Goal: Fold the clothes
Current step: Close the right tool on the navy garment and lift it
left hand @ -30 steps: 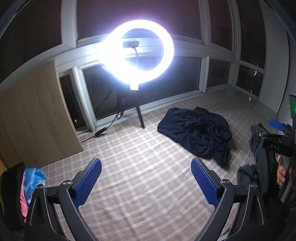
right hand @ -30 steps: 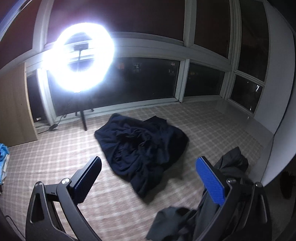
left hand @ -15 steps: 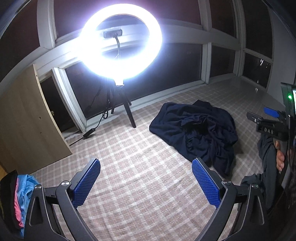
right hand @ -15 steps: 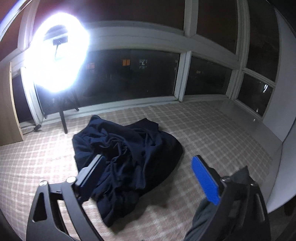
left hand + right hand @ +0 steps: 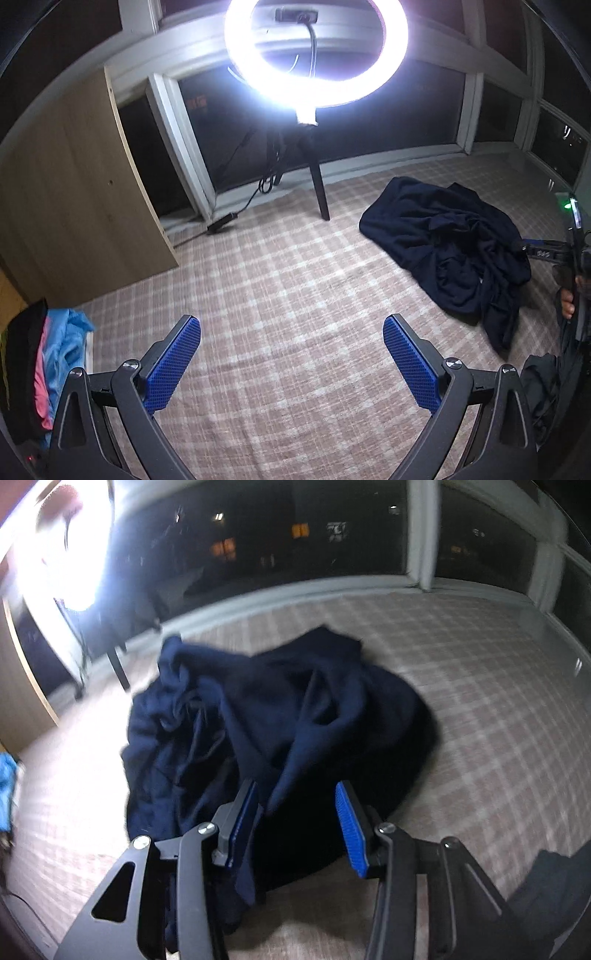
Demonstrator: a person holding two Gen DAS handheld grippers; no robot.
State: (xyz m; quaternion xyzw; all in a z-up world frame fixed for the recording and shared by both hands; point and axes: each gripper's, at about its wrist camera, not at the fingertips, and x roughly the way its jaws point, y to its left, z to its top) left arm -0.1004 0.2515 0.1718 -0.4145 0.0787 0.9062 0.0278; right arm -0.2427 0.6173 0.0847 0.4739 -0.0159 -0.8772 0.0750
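Left wrist view: left gripper (image 5: 291, 339) wide open, nothing held, over bare plaid bedcover (image 5: 295, 295). Navy garment (image 5: 450, 247) crumpled at far right; ring light (image 5: 316, 55) on a tripod behind it; folded clothes pile (image 5: 48, 354) near left. Right wrist view only: right gripper (image 5: 297, 808) partly open, straddling a raised fold of the garment; grip cannot be told. Blurred dark cloth (image 5: 554, 886) near right.

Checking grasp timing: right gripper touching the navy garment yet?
Cannot tell. In the right wrist view the right gripper has open jaws straddling a fold of the navy garment, but blur hides whether the pads touch.
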